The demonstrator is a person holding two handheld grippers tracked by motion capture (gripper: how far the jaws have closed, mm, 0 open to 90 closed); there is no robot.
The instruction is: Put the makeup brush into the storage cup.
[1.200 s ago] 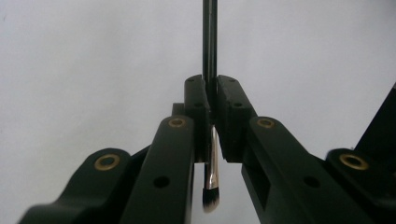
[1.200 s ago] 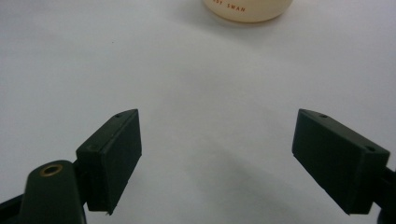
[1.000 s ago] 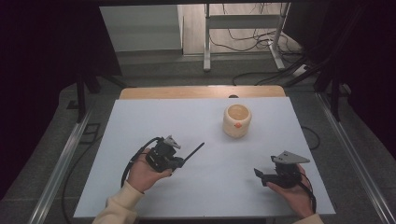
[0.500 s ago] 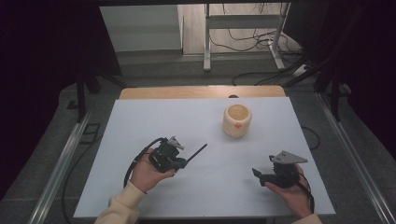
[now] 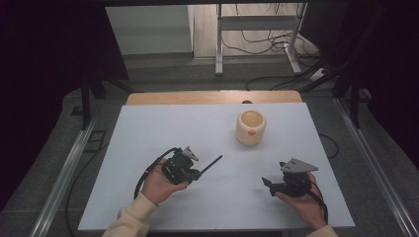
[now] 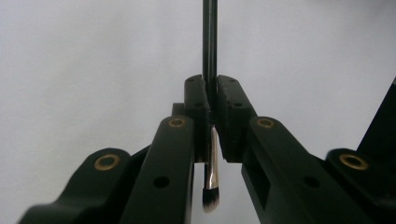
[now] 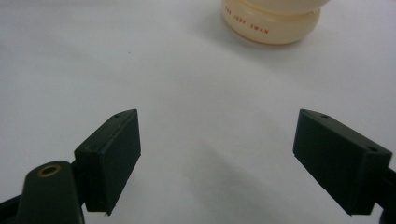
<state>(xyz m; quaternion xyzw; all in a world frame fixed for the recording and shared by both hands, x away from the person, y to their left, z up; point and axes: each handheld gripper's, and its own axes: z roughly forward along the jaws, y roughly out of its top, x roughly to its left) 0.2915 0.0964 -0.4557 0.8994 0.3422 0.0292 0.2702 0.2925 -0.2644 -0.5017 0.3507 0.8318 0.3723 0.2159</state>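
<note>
Brush sits clamped in the left gripper jaws, lower left of centre in the high view, handle pointing up-right. Right gripper jaws gape wide and hold nothing, lower right, cream jar above them on the desk.

White table, cream jar

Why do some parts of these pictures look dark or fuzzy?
High view: the white table is brightly lit, the room around it nearly black. Left gripper view: the brush clamped in the left tongs has a blurred tip. Right gripper view: the cream pot casts a soft shadow, and its lettering looks slightly soft.
</note>
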